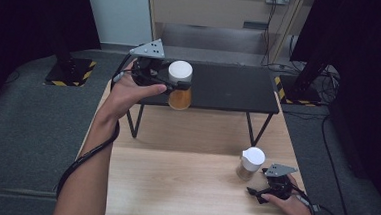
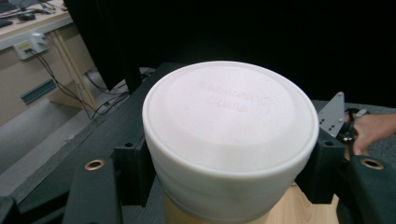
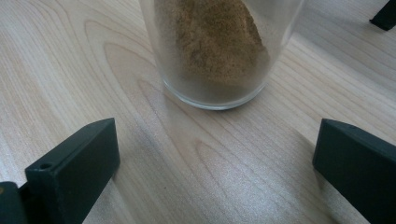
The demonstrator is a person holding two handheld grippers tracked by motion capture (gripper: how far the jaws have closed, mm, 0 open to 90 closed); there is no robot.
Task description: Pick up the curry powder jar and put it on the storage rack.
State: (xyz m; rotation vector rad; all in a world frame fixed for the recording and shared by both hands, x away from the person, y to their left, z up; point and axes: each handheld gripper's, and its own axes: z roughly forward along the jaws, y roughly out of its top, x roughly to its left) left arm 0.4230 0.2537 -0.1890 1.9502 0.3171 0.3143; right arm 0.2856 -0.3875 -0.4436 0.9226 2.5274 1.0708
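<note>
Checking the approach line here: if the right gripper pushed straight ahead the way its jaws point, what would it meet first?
Most likely the glass jar with brown powder: the right gripper has open jaws on either side of bare wooden table, and the jar stands just ahead, roughly centred. Exact gap is unclear.

The left claw (image 1: 172,86) is reaching forward, jaws clamped; the right claw (image 1: 260,184) is resting low, jaws spread wide.

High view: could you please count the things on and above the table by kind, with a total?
Jars with white lids: 2 (one held in the left gripper, one standing on the table before the right gripper)
Black shelves: 1
Grippers: 2
Total: 5
</note>
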